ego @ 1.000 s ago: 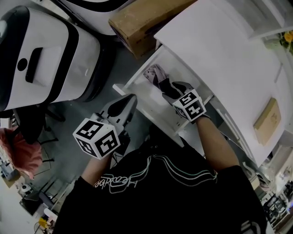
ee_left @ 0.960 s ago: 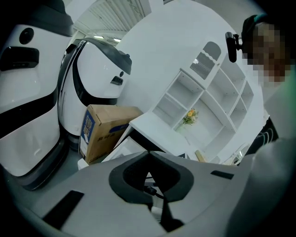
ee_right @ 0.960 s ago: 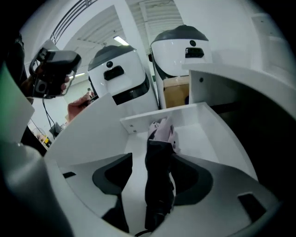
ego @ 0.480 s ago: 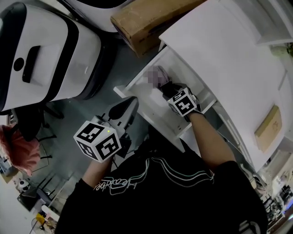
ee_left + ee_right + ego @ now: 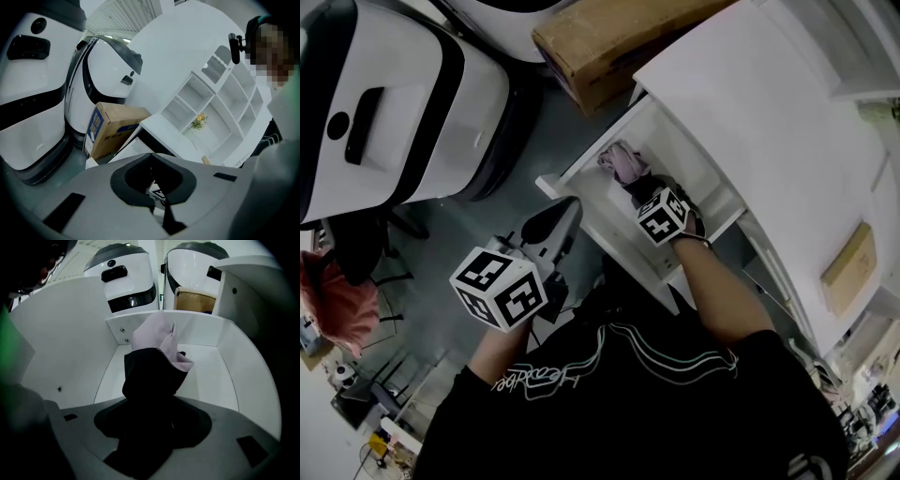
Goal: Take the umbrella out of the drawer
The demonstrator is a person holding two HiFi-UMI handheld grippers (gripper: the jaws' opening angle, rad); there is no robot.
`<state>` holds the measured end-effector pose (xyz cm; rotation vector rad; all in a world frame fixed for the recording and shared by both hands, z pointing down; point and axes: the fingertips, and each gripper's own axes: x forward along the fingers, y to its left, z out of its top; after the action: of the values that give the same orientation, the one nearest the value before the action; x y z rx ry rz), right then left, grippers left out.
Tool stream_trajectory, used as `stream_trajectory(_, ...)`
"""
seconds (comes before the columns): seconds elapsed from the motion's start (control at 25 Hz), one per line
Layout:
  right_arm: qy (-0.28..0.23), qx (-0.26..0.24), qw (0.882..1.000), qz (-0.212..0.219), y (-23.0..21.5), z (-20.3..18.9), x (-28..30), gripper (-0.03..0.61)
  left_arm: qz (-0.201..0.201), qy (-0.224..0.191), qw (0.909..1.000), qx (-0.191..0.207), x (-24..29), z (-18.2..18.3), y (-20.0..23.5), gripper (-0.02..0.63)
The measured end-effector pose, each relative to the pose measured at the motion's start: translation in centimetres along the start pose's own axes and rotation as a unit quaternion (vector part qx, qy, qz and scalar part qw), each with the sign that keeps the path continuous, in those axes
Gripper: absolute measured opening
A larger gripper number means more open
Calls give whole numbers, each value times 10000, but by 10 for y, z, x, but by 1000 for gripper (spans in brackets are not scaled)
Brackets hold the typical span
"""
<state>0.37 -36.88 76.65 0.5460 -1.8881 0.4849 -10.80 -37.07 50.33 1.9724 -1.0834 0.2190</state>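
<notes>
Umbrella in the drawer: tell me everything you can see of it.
The umbrella is folded soft cloth, pale pink at its far end and black at its near end. It sits inside the open white drawer, with the pink end pointing toward the back wall. The right gripper has its jaws closed on the black end.

The right tongs [image 5: 149, 427] have slid deeper into the drawer [image 5: 602, 232], onto the umbrella [image 5: 623, 161].
</notes>
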Motion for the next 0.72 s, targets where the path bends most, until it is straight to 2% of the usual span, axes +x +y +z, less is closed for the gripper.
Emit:
stream_trajectory(0.36, 127, 4, 9999, 33, -4, 0, -3, 213, -68, 49, 10000, 30, -3, -2, -7, 20)
stream_trajectory(0.72, -49, 341, 9994, -13, -6, -3, -21, 206, -126, 34, 9999, 101, -17, -8, -14, 20)
